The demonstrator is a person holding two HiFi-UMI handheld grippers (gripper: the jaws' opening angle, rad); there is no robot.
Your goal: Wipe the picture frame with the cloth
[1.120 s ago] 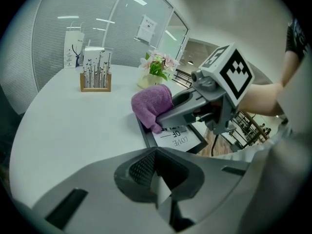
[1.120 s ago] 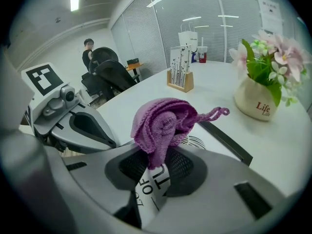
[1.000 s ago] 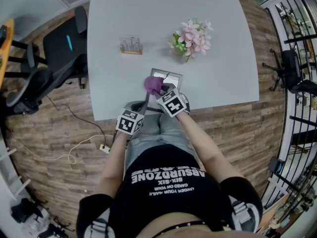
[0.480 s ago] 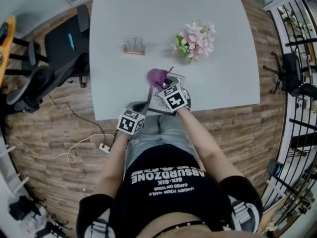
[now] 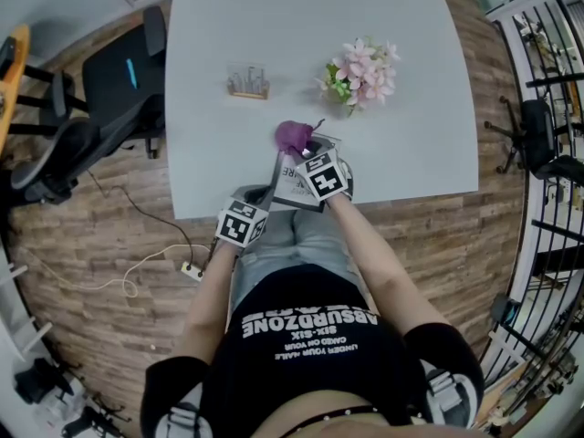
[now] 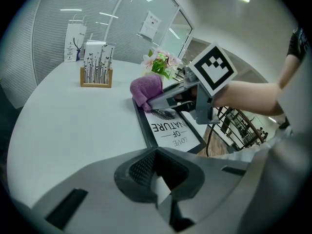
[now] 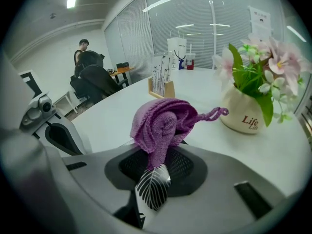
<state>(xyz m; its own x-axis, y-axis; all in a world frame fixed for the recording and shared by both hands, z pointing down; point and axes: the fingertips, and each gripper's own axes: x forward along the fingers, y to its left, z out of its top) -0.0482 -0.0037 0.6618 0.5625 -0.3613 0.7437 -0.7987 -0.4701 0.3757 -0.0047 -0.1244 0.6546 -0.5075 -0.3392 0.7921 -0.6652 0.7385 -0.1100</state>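
Your left gripper (image 6: 163, 191) has its jaws drawn narrow on the near end of the picture frame (image 6: 175, 130), and a white sliver of it shows in the gap between them. That frame sits at the table's (image 5: 411, 108) near edge, about midway along it, with its near end reaching past the edge toward you and its print facing up. Your right gripper (image 7: 155, 177) is clamped on the purple cloth (image 7: 163, 123), which bulges out ahead of the jaws and rests on the frame's far end. Beyond the cloth, toward the middle of the table, stands a white pot of pink flowers (image 7: 241, 113). To its left, well apart, is a small wooden card holder (image 5: 247, 84). An office chair (image 5: 119, 85) stands off the table's left edge.
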